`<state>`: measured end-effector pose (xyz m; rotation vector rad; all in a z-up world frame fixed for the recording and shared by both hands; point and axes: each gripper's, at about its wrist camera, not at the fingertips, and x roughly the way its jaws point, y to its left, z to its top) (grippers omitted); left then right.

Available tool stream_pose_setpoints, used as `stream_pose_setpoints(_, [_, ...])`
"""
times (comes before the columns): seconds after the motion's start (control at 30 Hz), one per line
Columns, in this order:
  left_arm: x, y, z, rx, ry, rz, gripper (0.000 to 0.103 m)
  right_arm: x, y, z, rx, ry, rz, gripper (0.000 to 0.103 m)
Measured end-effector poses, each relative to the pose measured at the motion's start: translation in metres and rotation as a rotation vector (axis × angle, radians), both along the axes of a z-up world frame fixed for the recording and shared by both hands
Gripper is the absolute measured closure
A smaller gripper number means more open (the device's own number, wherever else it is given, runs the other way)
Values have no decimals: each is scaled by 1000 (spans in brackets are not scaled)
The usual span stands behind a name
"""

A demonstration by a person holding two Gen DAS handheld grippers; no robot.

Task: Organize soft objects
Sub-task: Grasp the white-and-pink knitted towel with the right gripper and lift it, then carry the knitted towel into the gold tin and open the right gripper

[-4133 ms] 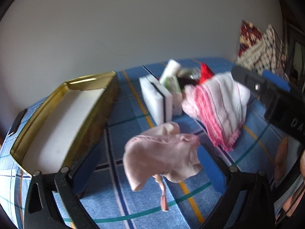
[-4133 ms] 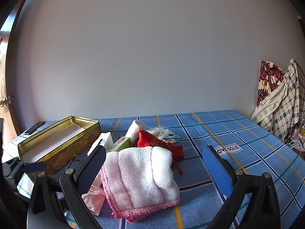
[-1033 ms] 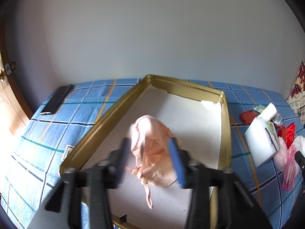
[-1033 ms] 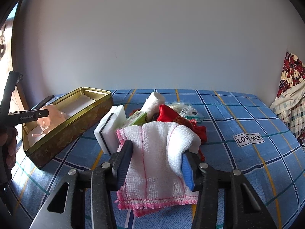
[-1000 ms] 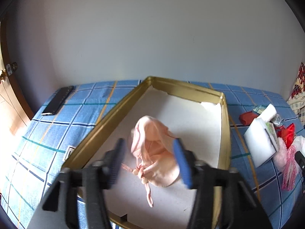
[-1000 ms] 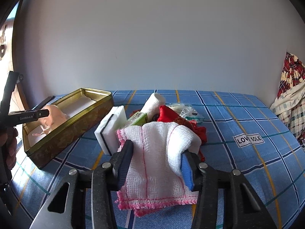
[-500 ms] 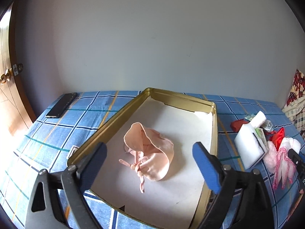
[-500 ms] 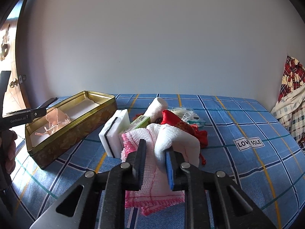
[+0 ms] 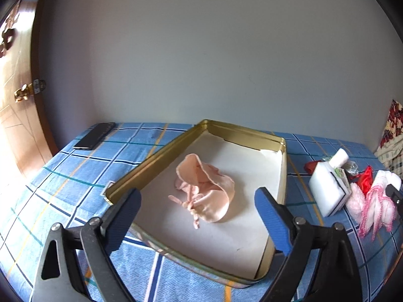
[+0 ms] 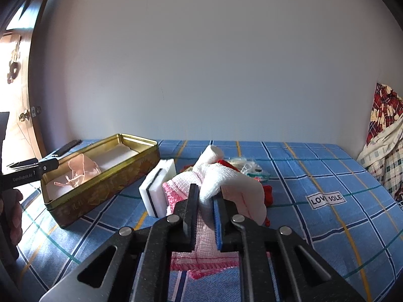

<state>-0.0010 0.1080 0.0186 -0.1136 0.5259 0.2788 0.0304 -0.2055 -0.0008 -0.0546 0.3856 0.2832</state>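
A pink drawstring pouch (image 9: 205, 192) lies on the white lining inside the open gold tin (image 9: 161, 148). My left gripper (image 9: 197, 210) is open and empty, held above the tin's near end. My right gripper (image 10: 205, 193) is shut on a white and pink gauze cloth (image 10: 236, 186) and pinches its middle fold above the blue plaid bed. The tin (image 10: 113, 183) and the pouch (image 10: 80, 167) also show at the left of the right wrist view. The cloth shows at the right edge of the left wrist view (image 9: 377, 203).
A white and black sponge block (image 10: 158, 183) stands between tin and cloth. Behind it are a white roll (image 10: 210, 153), a red fabric pouch (image 9: 365, 178) and a clear packet (image 10: 249, 167). A phone (image 9: 94, 136) lies at the bed's far left. Plaid clothes (image 10: 385, 136) hang at right.
My left gripper opened, let the pink pouch drop into the tin and drew back. My right gripper closed on the gauze cloth and bunched it upward.
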Motion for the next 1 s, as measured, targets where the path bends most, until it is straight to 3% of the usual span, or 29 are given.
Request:
stream_pose_setpoints(0.33, [-24,15,-4,-15,-67,83,6,-22,-3,7,33,-122,27,92])
stream_pose_setpoints(0.77, [-32,24,-11,-14,-80,134,4,-13,17,7,32,-113,97,92])
stream_pose_setpoints(1.0, [-30,27,-14,-40,-66,140,3,-6,49,32,44,-130,191,92])
